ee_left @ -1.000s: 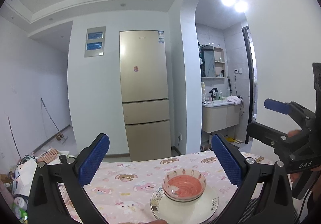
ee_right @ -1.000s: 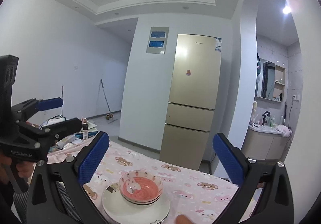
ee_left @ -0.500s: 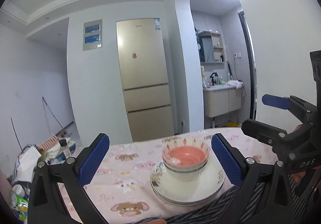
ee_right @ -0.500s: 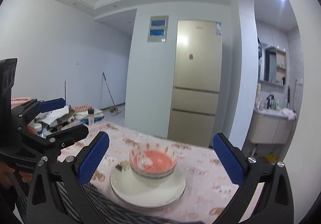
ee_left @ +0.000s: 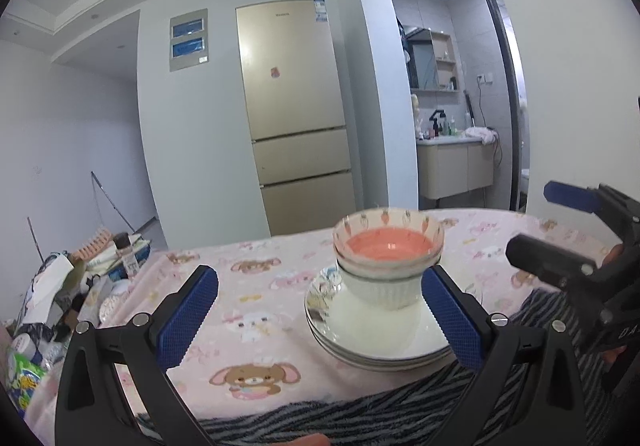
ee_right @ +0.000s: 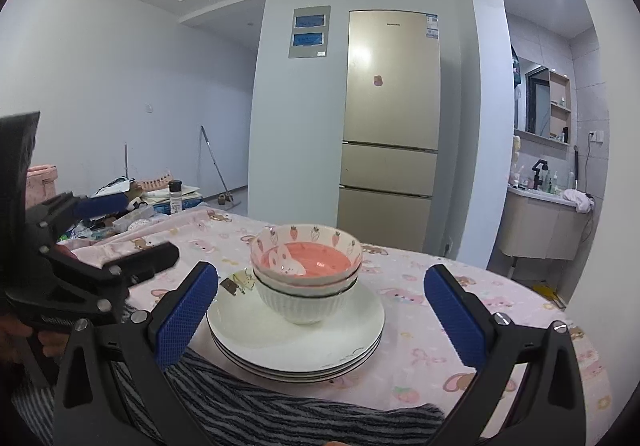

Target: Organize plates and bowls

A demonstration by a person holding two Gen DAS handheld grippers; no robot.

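Nested bowls [ee_right: 306, 278], a pink-lined carrot-rimmed one on top of ribbed white ones, sit on a stack of white ceramic plates [ee_right: 296, 338] near my edge of the pink cartoon-print tablecloth [ee_right: 420, 350]. Stacking looks done to me; I see nothing loose left. My left gripper [ee_left: 320, 310] and right gripper [ee_right: 320, 310] both stand wide apart, holding nothing, touching nothing.

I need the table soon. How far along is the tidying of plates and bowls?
It looks mostly done: the bowls are nested and sit on the stack of plates on the table. Nothing is in hand; the left gripper and right gripper are both open, apart from the stack. No other loose dishes are clearly visible, so little seems left.
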